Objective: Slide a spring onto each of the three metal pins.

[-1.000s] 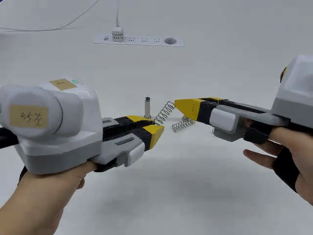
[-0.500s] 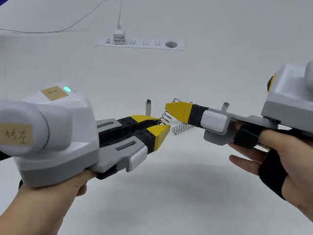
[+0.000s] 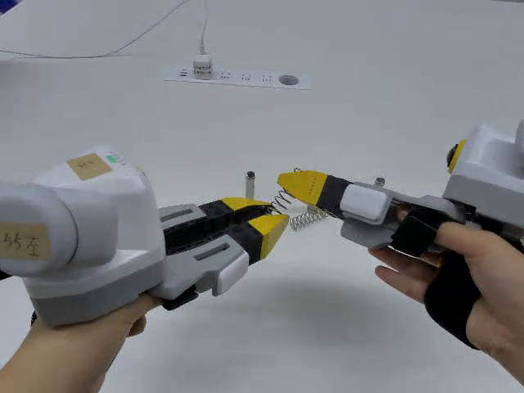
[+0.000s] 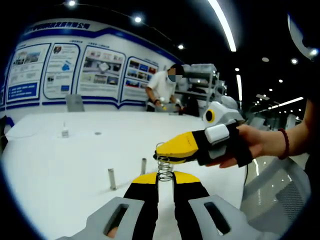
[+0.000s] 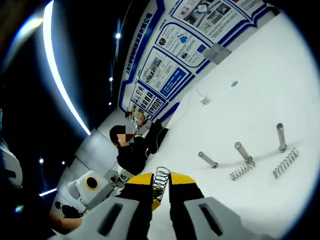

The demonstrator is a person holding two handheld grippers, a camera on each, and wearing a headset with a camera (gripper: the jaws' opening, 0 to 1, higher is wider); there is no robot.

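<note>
My right gripper (image 3: 283,182) is shut on one end of a small steel spring (image 3: 282,199) held above the white table. The spring (image 4: 164,167) hangs down to my left gripper (image 4: 165,176), whose yellow tips stand about a spring's width apart around its lower end; I cannot tell whether they press it. In the right gripper view the spring (image 5: 160,178) pokes out between that gripper's jaws (image 5: 161,182). Three upright metal pins (image 5: 207,159) (image 5: 242,150) (image 5: 281,136) stand bare on the table. Two loose springs (image 5: 242,170) (image 5: 285,162) lie beside them.
A white power strip (image 3: 237,78) with a plugged-in charger and cable lies at the table's far side. One pin (image 3: 250,183) and a loose spring (image 3: 304,219) sit just behind the gripper tips. A person (image 4: 162,90) stands beyond the table.
The right gripper has carried the spring leftward and nearer to the left gripper. The two sets of tips now meet at the spring. The left gripper's jaw gap looks unchanged.
</note>
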